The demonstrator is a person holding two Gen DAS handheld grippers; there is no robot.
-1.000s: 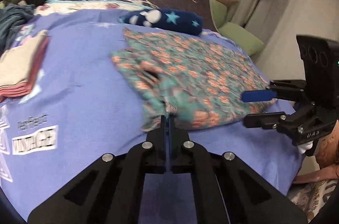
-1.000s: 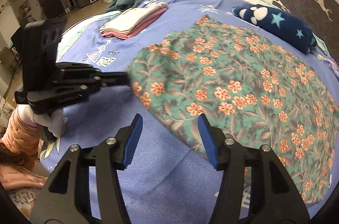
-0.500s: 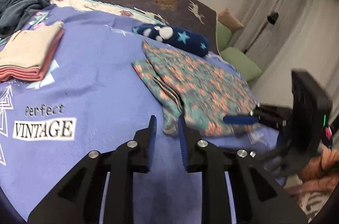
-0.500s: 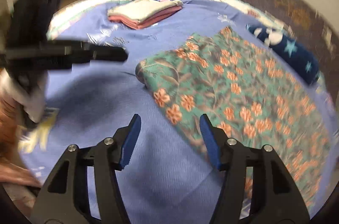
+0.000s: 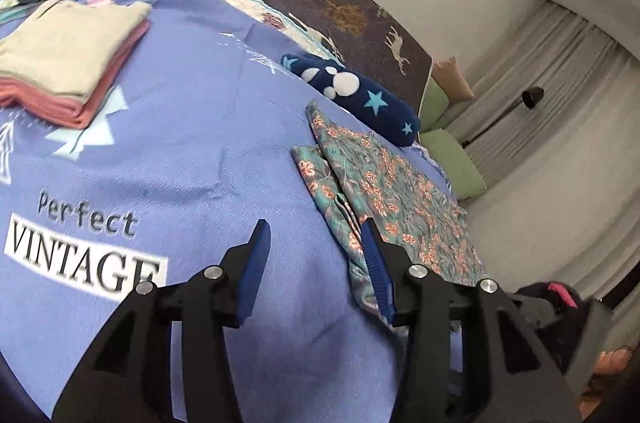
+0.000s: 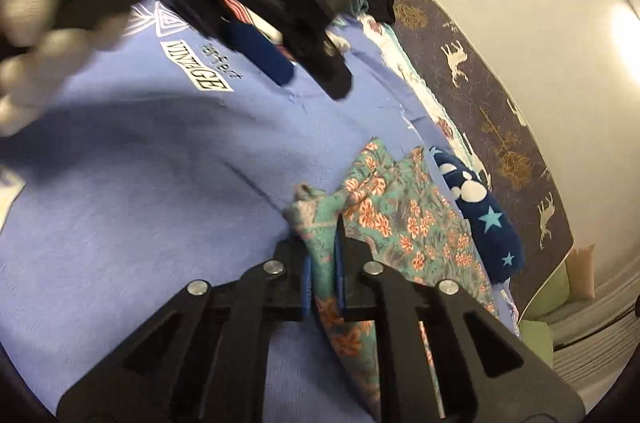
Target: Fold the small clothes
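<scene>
My right gripper [image 6: 322, 263] has just closed and now pinches the near edge of the floral garment [image 6: 404, 219], which lies half folded on the blue bedspread [image 6: 168, 183] beside the navy star-print roll [image 6: 486, 223]. My left gripper [image 5: 314, 263] has just been opening and stands apart with nothing between its pads, just beside the garment's folded edge. To fold well, I judge I should bring the left onto the matching corner, take both layers, then lift evenly so the edges stay aligned and no crease drags across.
</scene>
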